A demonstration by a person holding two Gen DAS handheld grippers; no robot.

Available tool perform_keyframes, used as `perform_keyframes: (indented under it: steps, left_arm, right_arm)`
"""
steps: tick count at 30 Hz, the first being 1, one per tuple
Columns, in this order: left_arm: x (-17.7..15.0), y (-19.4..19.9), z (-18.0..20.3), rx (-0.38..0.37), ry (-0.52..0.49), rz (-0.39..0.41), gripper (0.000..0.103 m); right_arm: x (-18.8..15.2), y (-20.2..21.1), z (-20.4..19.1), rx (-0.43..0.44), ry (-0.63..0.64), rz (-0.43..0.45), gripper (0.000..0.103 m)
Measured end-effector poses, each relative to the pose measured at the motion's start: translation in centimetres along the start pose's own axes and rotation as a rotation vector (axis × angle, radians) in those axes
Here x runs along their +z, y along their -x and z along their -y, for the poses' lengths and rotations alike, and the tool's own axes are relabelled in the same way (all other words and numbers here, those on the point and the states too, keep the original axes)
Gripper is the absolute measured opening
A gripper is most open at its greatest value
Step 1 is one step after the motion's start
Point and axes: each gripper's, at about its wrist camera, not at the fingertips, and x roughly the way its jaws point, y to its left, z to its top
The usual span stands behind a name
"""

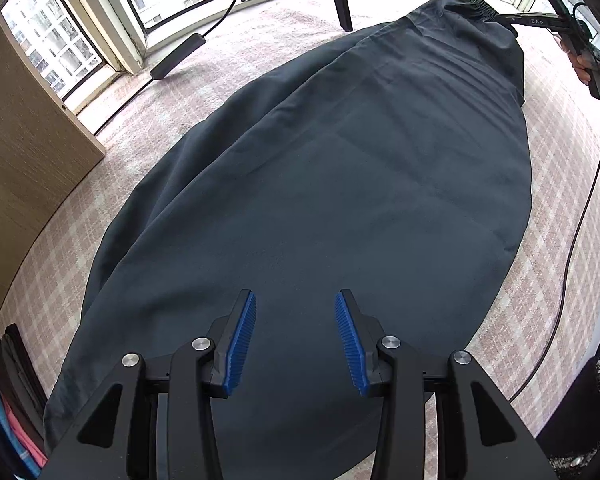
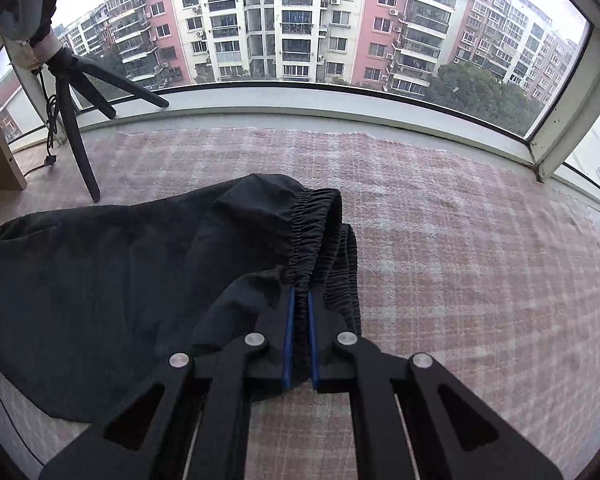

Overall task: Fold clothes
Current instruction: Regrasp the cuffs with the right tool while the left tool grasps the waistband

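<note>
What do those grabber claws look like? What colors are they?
Both look the same. The left gripper and right gripper have black, angular arms with triangular holes and round silver bolts at the joints. Each finger has a bright blue pad with tiny ridges. In the left view, the right gripper's black body shows white letters, and a thin black cable trails nearby.

Home bay-window nook: pink plaid cover (image 2: pixel 440 208), curved windows (image 2: pixel 300 20) facing apartment blocks.
</note>
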Motion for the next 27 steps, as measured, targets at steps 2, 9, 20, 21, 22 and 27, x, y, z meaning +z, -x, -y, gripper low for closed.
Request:
perform_keyframes:
  steps: [2, 9, 20, 21, 22, 27]
  left_arm:
    - [-0.1, 0.2, 0.2, 0.002, -0.005, 0.004, 0.04]
    - [-0.5, 1.1, 0.5, 0.016, -0.017, 0.016, 0.04]
    - [-3.1, 3.4, -2.5, 0.044, 0.085, 0.054, 0.041]
    - [-3.9, 3.9, -3.1, 0.053, 0.11, 0.061, 0.041]
    - [-5.0, 4.5, -3.7, 0.063, 0.14, 0.066, 0.041]
    - [-12.4, 7.0, -6.6, 0.112, 0.332, 0.074, 0.041]
  right_arm:
    - [0.2, -0.7, 1.4, -0.073, -0.006, -0.03, 0.014]
    - [-5.9, 0.9, 9.5, 0.16, -0.547, 0.108, 0.062]
    - [-9.4, -3.0, 6.8, 0.308, -0.646, 0.099, 0.063]
    - [-9.1, -3.0, 6.0, 0.294, -0.611, 0.107, 0.062]
    - [-8.9, -3.2, 5.3, 0.28, -0.576, 0.117, 0.06]
    - [-8.7, -3.4, 3.5, 0.348, -0.549, 0.155, 0.005]
